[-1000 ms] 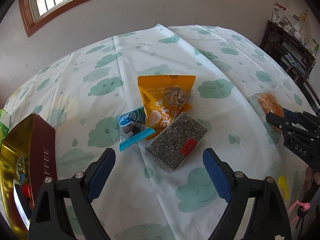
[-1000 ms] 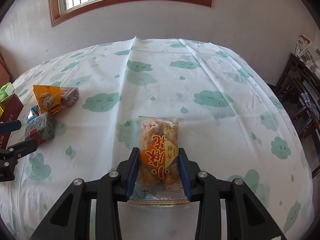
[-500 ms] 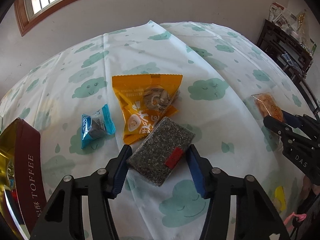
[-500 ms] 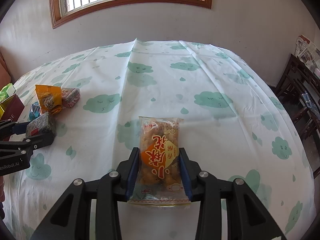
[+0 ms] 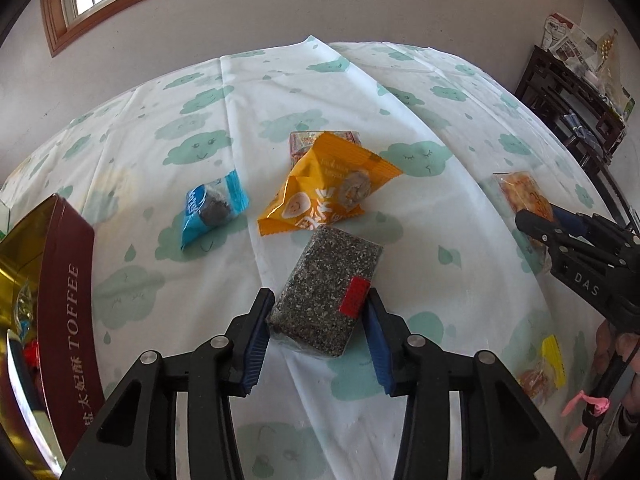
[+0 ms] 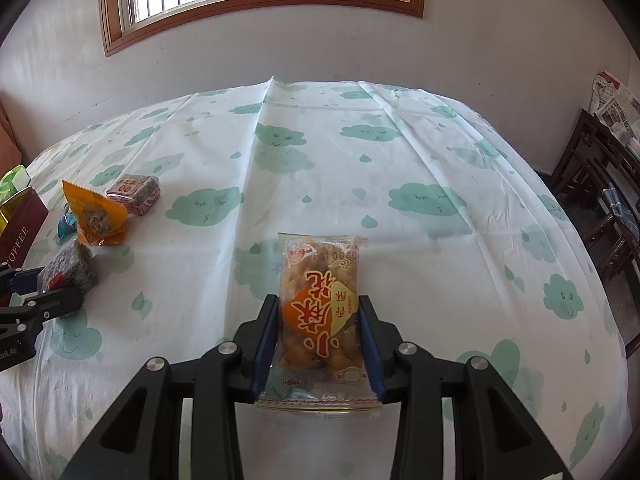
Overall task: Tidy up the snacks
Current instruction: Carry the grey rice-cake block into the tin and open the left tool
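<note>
— Where is the snack on your left side?

— The grey speckled bar [image 5: 326,290] with a red label lies on the table [image 5: 460,152], right between my left fingers [image 5: 316,334]. Its near end sits between the blue pads and the rest runs out toward twelve o'clock. The jaws are closing; the right pad touches the bar by the red label, and the left pad is at its other edge, though I cannot tell how firmly it presses.

— And around it?

— At twelve o'clock, just beyond the bar, lies an orange packet [image 5: 326,196], with a small wrapped block [image 5: 304,142] behind it. At eleven lies a blue packet [image 5: 214,208]. At nine stands a maroon toffee tin [image 5: 66,300].

— Your right side?

— My right fingers [image 6: 319,340] are nearly closed on a clear bag of fried snacks [image 6: 320,312], both pads pressing its long sides. The bag points toward twelve o'clock and rests on the table.
</note>
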Demonstrator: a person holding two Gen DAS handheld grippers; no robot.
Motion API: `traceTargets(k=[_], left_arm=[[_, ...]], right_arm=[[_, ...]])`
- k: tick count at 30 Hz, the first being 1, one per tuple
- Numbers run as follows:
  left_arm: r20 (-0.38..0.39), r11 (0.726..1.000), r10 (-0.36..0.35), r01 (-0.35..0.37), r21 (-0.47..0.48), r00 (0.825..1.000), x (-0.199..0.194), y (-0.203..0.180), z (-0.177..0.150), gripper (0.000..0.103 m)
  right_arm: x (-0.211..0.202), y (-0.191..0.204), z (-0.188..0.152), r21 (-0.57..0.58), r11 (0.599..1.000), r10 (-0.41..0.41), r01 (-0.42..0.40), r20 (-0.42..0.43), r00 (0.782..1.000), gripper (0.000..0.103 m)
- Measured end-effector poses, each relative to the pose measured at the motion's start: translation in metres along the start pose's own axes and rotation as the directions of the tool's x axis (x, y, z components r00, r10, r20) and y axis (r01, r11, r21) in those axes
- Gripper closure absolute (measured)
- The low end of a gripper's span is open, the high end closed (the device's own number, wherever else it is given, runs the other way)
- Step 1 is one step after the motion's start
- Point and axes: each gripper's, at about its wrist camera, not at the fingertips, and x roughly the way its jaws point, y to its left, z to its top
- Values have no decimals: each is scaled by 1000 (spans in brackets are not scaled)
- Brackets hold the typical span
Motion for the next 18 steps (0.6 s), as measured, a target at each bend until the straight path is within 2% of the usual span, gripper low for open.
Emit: traceTargets(k=[7, 9, 18], left_arm=[[-8, 1000, -21, 21, -6, 1000, -11, 0, -10, 63], [-9, 999, -47, 47, -5, 999, -17, 1, -12, 71], [-10, 999, -44, 44, -17, 999, -29, 9, -22, 72]], right_arm=[[0, 0, 0, -1, 1000, -1, 1, 0, 1000, 63], [0, 1, 0, -1, 1000, 0, 0, 0, 1000, 64], [0, 1, 0, -2, 1000, -1, 1, 0, 1000, 64]])
